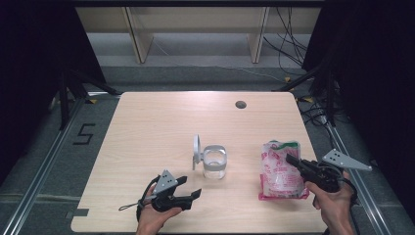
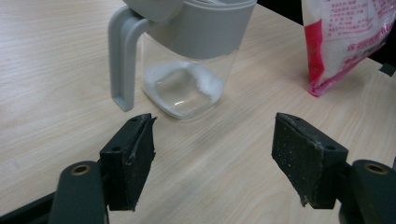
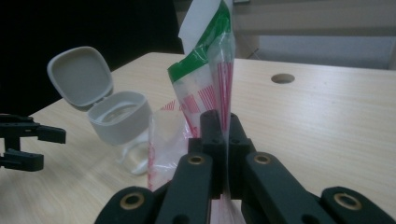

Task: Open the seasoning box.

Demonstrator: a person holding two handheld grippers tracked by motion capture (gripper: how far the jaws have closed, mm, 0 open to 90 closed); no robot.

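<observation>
Pale wood covers the table (image 1: 147, 127), which stands on a grey floor with dark curtains at both sides and a light shelf frame behind. From the high view, a clear jar (image 1: 215, 164) with a grey collar stands near the table's middle, its hinged lid (image 1: 196, 151) tipped up on the left. To its right a pink and white bag (image 1: 280, 171) with a green top lies close to the right edge. The left hand (image 1: 152, 218) comes in from the bottom edge, knuckles up, and holds the left gripper (image 1: 193, 187) low over the table, pointing right towards the jar, jaws spread and empty. The right hand (image 1: 335, 200) reaches in from the lower right corner and aims the right gripper (image 1: 289, 159) leftwards, its tip on the bag's right side.

Along the left gripper view, the two black jaws stand wide apart with bare table between them. Just beyond them is the jar (image 2: 187, 70), a layer of white grains on its bottom, its grey handle (image 2: 122, 60) hanging down on the left. The bag (image 2: 345, 42) stands at the upper right, well apart from the jaws.

Through the right gripper view, the jaws are pressed together on a fold of the bag (image 3: 212, 84), which rises upright above them. The open jar (image 3: 119, 121) sits to the left behind it, and the left gripper (image 3: 28, 142) shows at the left edge.
</observation>
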